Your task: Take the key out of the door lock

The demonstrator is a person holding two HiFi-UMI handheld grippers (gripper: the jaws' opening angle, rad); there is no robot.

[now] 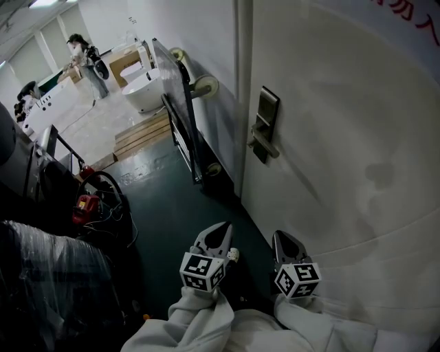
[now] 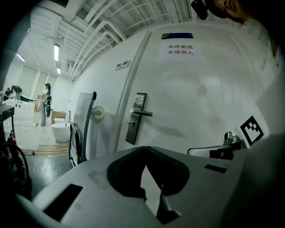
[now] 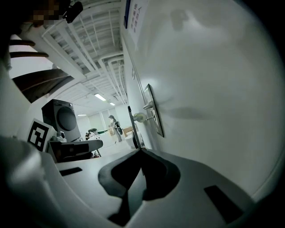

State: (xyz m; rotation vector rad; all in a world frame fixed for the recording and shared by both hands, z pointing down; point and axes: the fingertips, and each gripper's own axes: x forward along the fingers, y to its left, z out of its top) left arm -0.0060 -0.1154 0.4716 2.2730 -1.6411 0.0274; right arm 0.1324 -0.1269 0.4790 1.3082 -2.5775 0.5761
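**Jaws shut, well back from the lock**

My left gripper [image 1: 221, 230] and my right gripper [image 1: 283, 239] sat side by side, low in the head view. Both pointed at the white door [image 1: 330, 137]. Each pair of jaws was pressed together, with nothing between them.

The lock plate [image 1: 265, 124] and its handle [image 2: 142, 113] were well apart from both grippers. What looked like the key [image 2: 131, 123] was a small stub sticking out of the plate just under the handle. It was too small for me to see well.

Dark floor [image 1: 172, 206] lay open between me and the door. The door's left edge met a grey frame [image 1: 242, 89]. A dark cart [image 1: 184, 124] leaned on the wall just past that frame.

A paper sign [image 2: 180, 50] high on the door read 库房重地 非请勿入. Red letters [image 1: 405, 17] at the top of the door were cut off, so I could not read them.
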